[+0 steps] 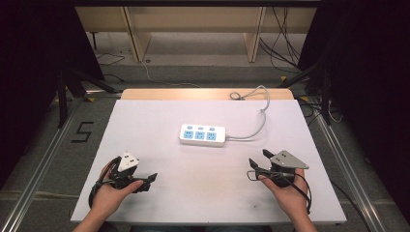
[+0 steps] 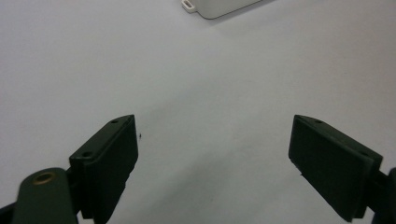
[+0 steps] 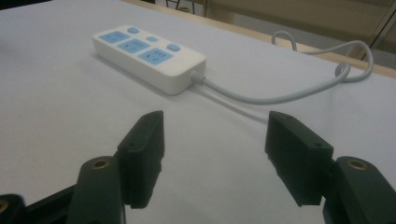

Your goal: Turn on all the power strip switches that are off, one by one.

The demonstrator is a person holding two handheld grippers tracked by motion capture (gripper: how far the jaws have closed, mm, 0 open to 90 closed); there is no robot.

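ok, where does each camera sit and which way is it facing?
High view: above the person's side, looking forward and down at the table; both hands, left tool and right tool show.
Left gripper view: on the left tool, low over the table, open jaws.
Right gripper view: on the right tool, facing the power strip, open jaws.
All share the power strip.

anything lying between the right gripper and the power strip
Nothing: in the right gripper view, bare white table runs from the open right gripper to the power strip; its grey cord trails off sideways.

Wide-spread left tool, power strip beyond
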